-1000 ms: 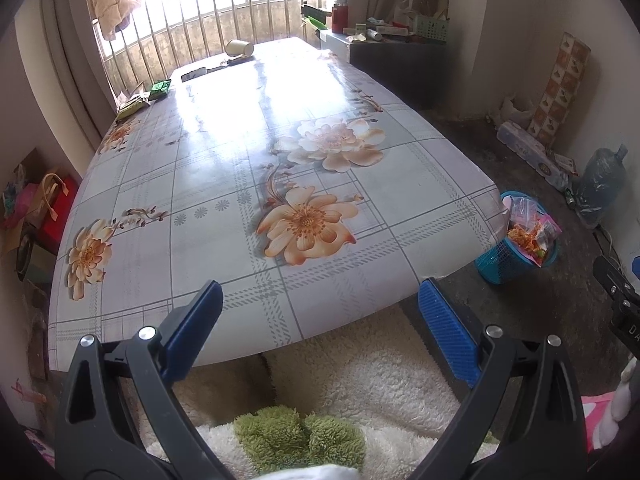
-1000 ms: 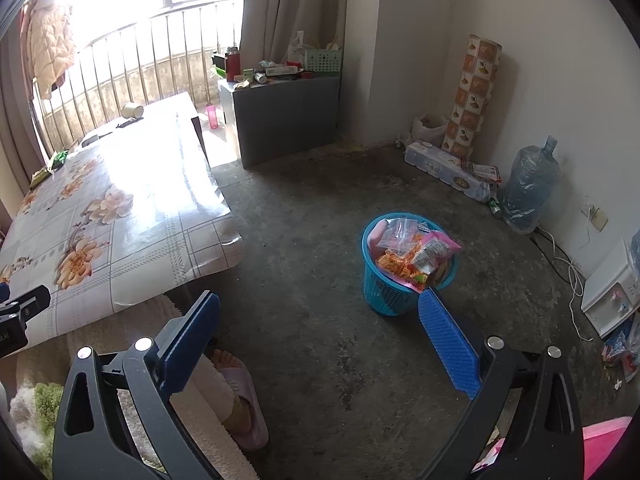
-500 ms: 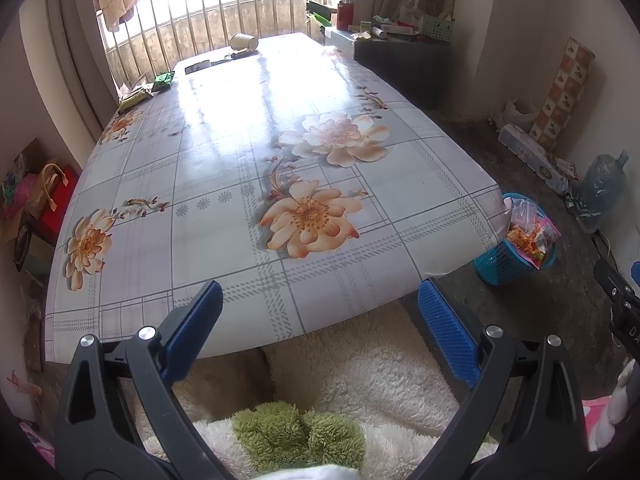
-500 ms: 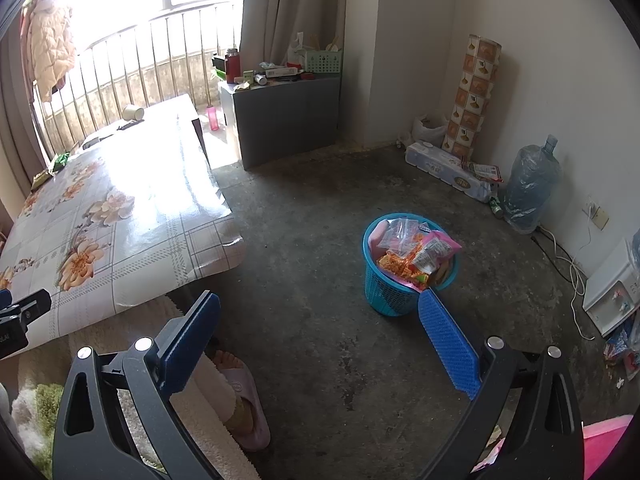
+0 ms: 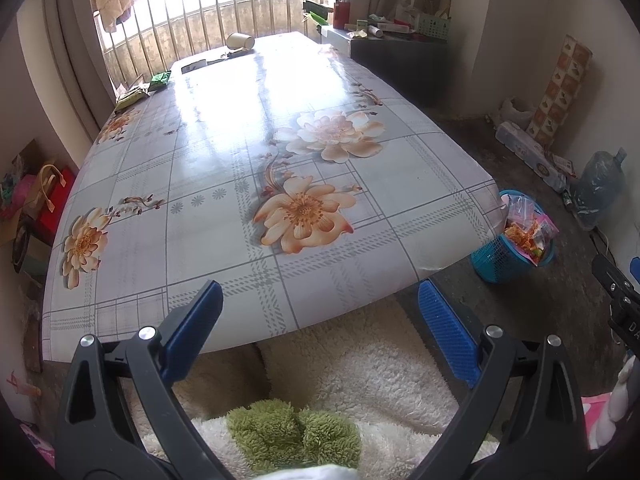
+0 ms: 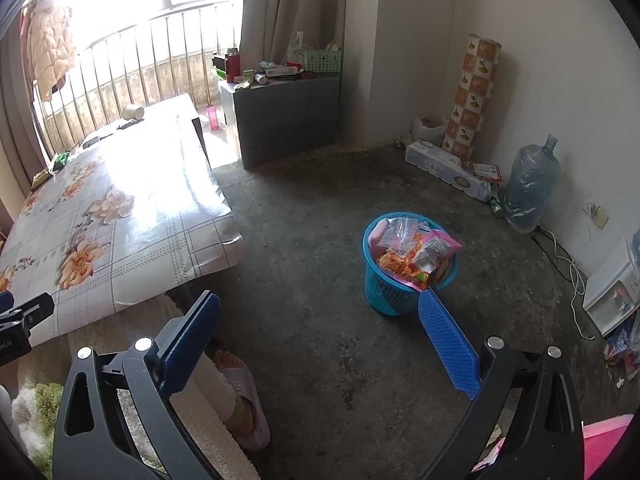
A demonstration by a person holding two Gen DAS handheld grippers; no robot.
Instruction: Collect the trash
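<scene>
Left wrist view has lifted a little — our left gripper and right gripper gape wide, holding nothing. Wrappers wait at the table's far left; the basket is already full.

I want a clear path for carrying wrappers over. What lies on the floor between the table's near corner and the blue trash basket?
Nothing: in the right wrist view only bare concrete floor separates the table from the blue basket.
</scene>
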